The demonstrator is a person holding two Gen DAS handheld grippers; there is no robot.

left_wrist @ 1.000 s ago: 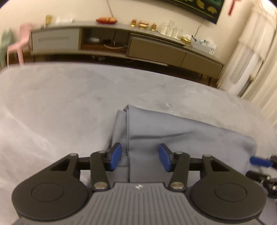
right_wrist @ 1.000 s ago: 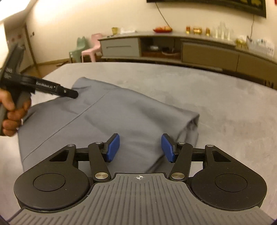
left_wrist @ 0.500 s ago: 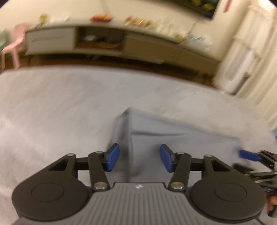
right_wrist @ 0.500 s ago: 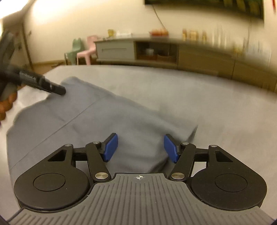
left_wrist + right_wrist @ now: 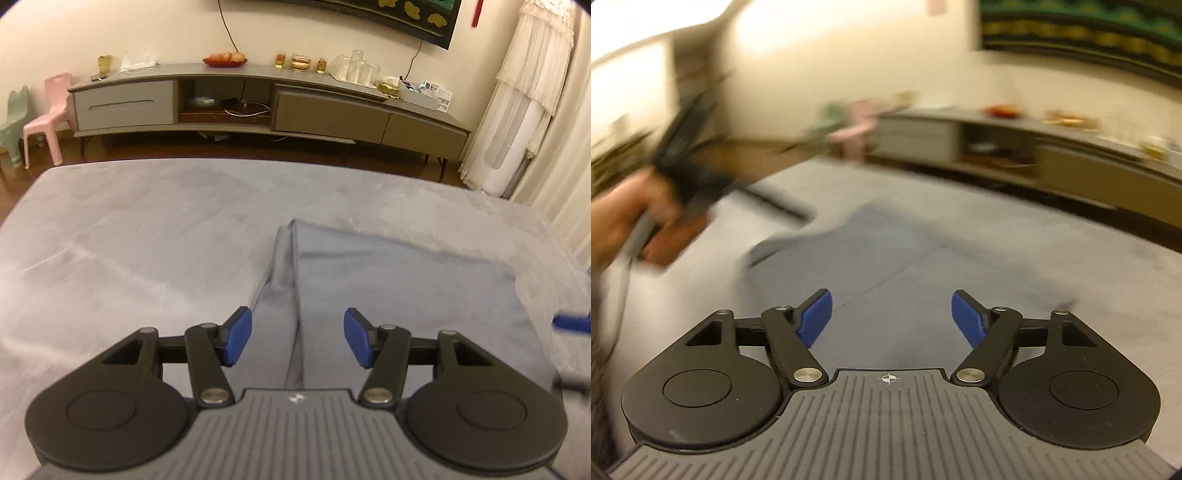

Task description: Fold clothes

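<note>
A grey folded garment lies flat on the grey bed, its layered left edge running up the middle of the left wrist view. My left gripper hovers open over that edge, nothing between its blue pads. In the blurred right wrist view the same garment spreads ahead, and my right gripper stands open above it, empty. A hand holding the left gripper's black body shows at the left of that view. A blue fingertip of the right gripper pokes in at the left view's right edge.
A long low sideboard with glasses and a fruit plate stands against the far wall. Two small plastic chairs sit at the left. A white appliance and curtains fill the right corner. Bare bed surface lies left of the garment.
Both grippers have drawn back and lifted from the garment. The right gripper has swung left and its view is now motion-blurred. The garment lies as before.
</note>
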